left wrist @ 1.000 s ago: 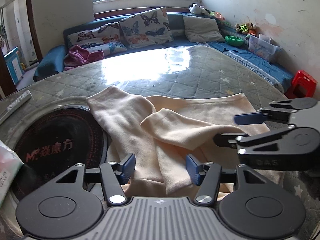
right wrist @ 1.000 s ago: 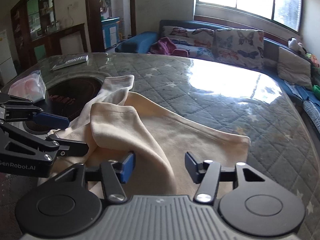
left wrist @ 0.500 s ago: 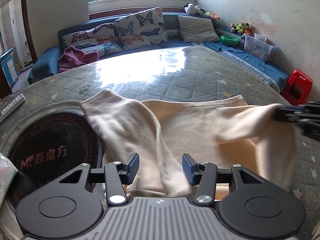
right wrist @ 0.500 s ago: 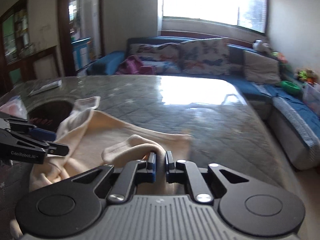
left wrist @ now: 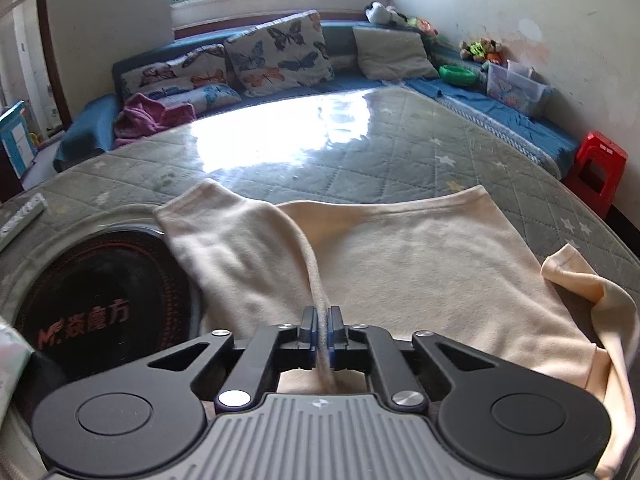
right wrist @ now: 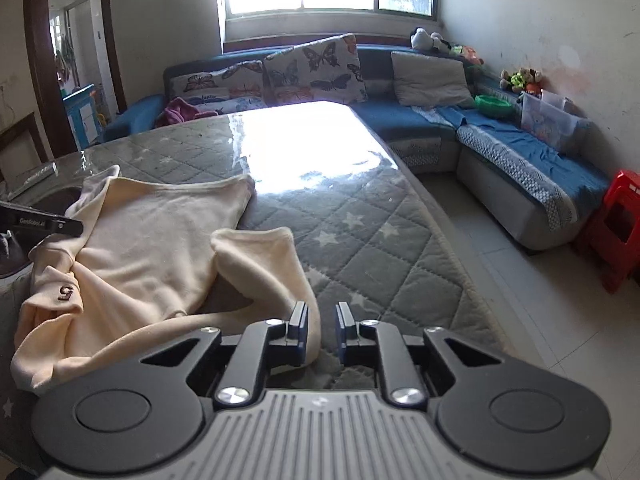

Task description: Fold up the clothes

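Left gripper (left wrist: 321, 330) pinches cream garment (left wrist: 420, 264), hiding the fold; right gripper (right wrist: 321, 330) opening, empty.

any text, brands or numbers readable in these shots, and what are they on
"M" logo with Chinese characters, roughly "焱魔方": on the black round cooktop set in the table.
"GenRobot.AI": on the left gripper, seen in the right wrist view.
"5" or "6": on the cream garment.
Print on the flat box: too blurred to read.

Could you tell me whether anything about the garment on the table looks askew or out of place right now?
Yes. The cream top lies unevenly: one sleeve trails off toward the table edge by the opening right tongs, its collar end is bunched, and its other sleeve overlaps the black cooktop. The left tongs pinch a fold.
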A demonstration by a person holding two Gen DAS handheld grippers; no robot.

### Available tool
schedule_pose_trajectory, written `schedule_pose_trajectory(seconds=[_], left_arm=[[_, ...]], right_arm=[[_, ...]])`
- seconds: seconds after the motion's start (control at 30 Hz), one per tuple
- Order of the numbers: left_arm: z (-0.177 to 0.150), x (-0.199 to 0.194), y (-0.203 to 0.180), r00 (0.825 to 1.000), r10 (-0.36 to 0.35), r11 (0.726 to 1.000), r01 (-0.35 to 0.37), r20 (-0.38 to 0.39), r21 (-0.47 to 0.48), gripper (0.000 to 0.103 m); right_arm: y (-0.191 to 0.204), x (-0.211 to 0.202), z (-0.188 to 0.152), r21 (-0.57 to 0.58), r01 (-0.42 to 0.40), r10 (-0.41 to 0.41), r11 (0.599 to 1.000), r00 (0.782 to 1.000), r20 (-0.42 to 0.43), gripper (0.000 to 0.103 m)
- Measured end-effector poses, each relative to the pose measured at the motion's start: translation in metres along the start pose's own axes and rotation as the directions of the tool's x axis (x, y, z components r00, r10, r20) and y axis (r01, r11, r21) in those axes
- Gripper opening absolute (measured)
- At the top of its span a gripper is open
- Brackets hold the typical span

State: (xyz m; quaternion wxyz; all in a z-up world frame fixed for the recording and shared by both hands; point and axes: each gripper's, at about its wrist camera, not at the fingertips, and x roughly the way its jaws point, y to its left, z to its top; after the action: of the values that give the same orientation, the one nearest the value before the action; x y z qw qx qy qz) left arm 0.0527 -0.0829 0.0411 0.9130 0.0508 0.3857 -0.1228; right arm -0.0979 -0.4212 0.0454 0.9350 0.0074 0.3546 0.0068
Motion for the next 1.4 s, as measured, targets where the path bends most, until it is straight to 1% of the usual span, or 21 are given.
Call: schedule_pose_trajectory(seconds=[0.07, 0.13, 0.2, 0.3, 0.4, 0.43, 0.47, 0.5, 0.57, 0.7, 0.8, 0.9, 0.97, 1.03, 1.07, 1.17, 1.2, 1.27, 1.33, 1.37, 1.4], left_arm=[[-0.004, -0.012, 0.004, 1.0, 0.016, 1.0, -0.015, 0.026, -0.01, 0.003], [-0.007, -0.025, 0.01, 0.998, 0.035, 0.999, -0.034, 0.051, -0.02, 0.003], [-0.01, -0.038, 0.016, 0.996, 0.055, 0.998, -0.052, 0.072, -0.043, 0.003], [-0.021, -0.063, 0.025, 0.991, 0.087, 0.994, -0.08, 0.102, -0.069, 0.003], [-0.037, -0.086, 0.037, 0.986, 0.12, 0.988, -0.108, 0.117, -0.107, 0.003], [-0.042, -0.094, 0.041, 0.984, 0.131, 0.986, -0.116, 0.12, -0.122, 0.003], [-0.049, -0.101, 0.045, 0.983, 0.141, 0.983, -0.125, 0.116, -0.137, 0.003], [-0.056, -0.107, 0.049, 0.982, 0.151, 0.98, -0.134, 0.111, -0.149, 0.003], [-0.07, -0.115, 0.056, 0.982, 0.164, 0.975, -0.146, 0.096, -0.168, 0.002], [-0.098, -0.126, 0.067, 0.984, 0.17, 0.967, -0.156, 0.055, -0.199, 0.002], [-0.115, -0.131, 0.065, 0.99, 0.141, 0.969, -0.133, 0.025, -0.209, 0.002], [-0.128, -0.131, 0.059, 0.993, 0.119, 0.974, -0.118, -0.011, -0.193, 0.002], [-0.137, -0.132, 0.057, 0.995, 0.094, 0.978, -0.098, -0.032, -0.183, 0.002], [-0.14, -0.134, 0.056, 0.996, 0.085, 0.979, -0.091, -0.041, -0.181, 0.003], [-0.139, -0.136, 0.057, 0.995, 0.093, 0.979, -0.098, -0.035, -0.181, 0.005], [-0.127, -0.14, 0.06, 0.994, 0.108, 0.977, -0.107, -0.006, -0.184, 0.006], [-0.122, -0.141, 0.062, 0.994, 0.111, 0.977, -0.108, 0.006, -0.186, 0.007], [-0.109, -0.14, 0.063, 0.993, 0.118, 0.976, -0.111, 0.027, -0.185, 0.013], [-0.093, -0.131, 0.061, 0.992, 0.12, 0.978, -0.111, 0.041, -0.176, 0.018], [-0.085, -0.126, 0.06, 0.992, 0.118, 0.979, -0.108, 0.048, -0.172, 0.019], [-0.077, -0.12, 0.06, 0.992, 0.112, 0.98, -0.102, 0.051, -0.173, 0.025]], right_arm=[[0.004, -0.001, 0.005, -0.026, -0.017, 0.018, 1.0, 1.0, 0.018, 0.035], [0.016, 0.005, 0.011, -0.068, -0.042, 0.043, 0.997, 0.999, 0.021, 0.037], [0.028, 0.014, 0.018, -0.113, -0.07, 0.072, 0.991, 0.997, 0.015, 0.05], [0.048, 0.033, 0.023, -0.195, -0.085, 0.087, 0.977, 0.996, 0.002, 0.05], [0.063, 0.053, 0.024, -0.259, -0.055, 0.058, 0.964, 0.998, 0.003, 0.045], [0.063, 0.057, 0.024, -0.263, -0.04, 0.042, 0.964, 0.999, 0.003, 0.04], [0.063, 0.06, 0.024, -0.267, -0.025, 0.027, 0.963, 1.0, 0.004, 0.026], [0.062, 0.062, 0.023, -0.267, -0.009, 0.012, 0.964, 1.0, 0.009, 0.018], [0.055, 0.058, 0.022, -0.246, 0.019, -0.012, 0.969, 1.0, 0.028, 0.012], [0.028, 0.032, 0.02, -0.162, 0.068, -0.055, 0.985, 0.995, 0.083, 0.009], [0.005, 0.012, 0.015, -0.105, 0.108, -0.098, 0.989, 0.99, 0.102, 0.009], [-0.013, 0.006, 0.006, -0.067, 0.141, -0.136, 0.988, 0.988, 0.072, 0.009], [-0.028, 0.008, -0.002, -0.027, 0.16, -0.159, 0.987, 0.987, 0.026, 0.011], [-0.034, 0.011, -0.006, -0.01, 0.179, -0.179, 0.984, 0.984, -0.003, 0.018], [-0.038, 0.011, -0.008, -0.002, 0.188, -0.188, 0.982, 0.982, -0.007, 0.019], [-0.039, 0.004, -0.001, 0.005, 0.194, -0.194, 0.981, 0.981, 0.029, 0.021], [-0.039, 0.003, 0.002, 0.004, 0.188, -0.188, 0.982, 0.981, 0.04, 0.024], [-0.036, 0.003, 0.013, -0.003, 0.154, -0.154, 0.988, 0.986, 0.057, 0.028], [-0.031, 0.007, 0.025, -0.016, 0.102, -0.101, 0.995, 0.993, 0.062, 0.029], [-0.026, 0.012, 0.032, -0.025, 0.062, -0.06, 0.998, 0.997, 0.057, 0.029], [-0.019, 0.018, 0.039, -0.034, 0.014, -0.012, 0.999, 0.999, 0.046, 0.029]])
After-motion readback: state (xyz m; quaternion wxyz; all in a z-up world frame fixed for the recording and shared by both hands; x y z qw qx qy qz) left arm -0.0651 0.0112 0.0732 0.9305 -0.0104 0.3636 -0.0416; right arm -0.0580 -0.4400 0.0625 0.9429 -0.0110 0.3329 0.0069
